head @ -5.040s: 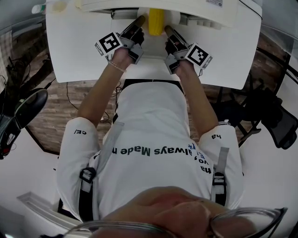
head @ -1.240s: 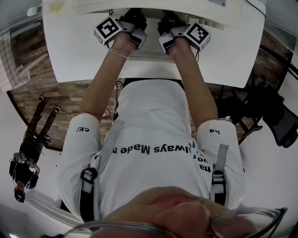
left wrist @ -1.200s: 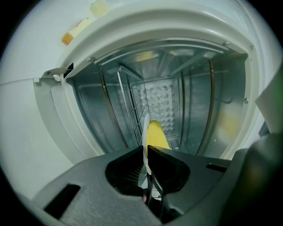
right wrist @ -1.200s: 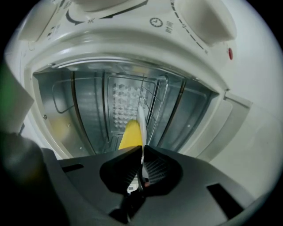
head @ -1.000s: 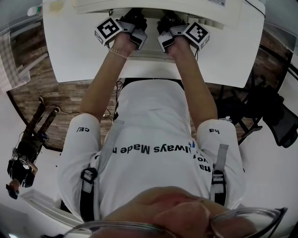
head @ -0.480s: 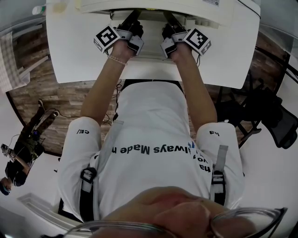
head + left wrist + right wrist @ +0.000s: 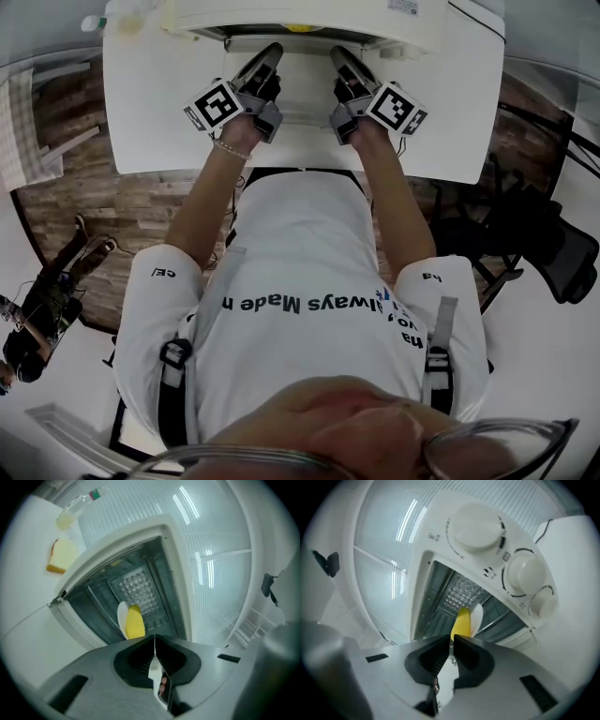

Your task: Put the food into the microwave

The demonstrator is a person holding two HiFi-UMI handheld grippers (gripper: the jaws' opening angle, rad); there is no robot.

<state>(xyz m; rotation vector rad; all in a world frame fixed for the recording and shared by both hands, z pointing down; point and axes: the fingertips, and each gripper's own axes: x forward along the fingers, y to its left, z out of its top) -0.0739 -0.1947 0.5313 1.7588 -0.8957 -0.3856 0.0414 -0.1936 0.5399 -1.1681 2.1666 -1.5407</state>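
Food (image 7: 298, 27) shows from the head view as a yellow sliver in the open microwave (image 7: 309, 13) at the far edge of the white surface (image 7: 150, 103). The left gripper (image 7: 271, 51) and right gripper (image 7: 337, 54) lie side by side before the opening.

The left gripper view shows its jaws pressed together on nothing, and beyond them the yellow food against a white plate (image 7: 121, 615) in the cavity.

In the right gripper view the jaws are all but closed and empty. The food and plate sit inside, with the knobs (image 7: 476, 527) to the right.
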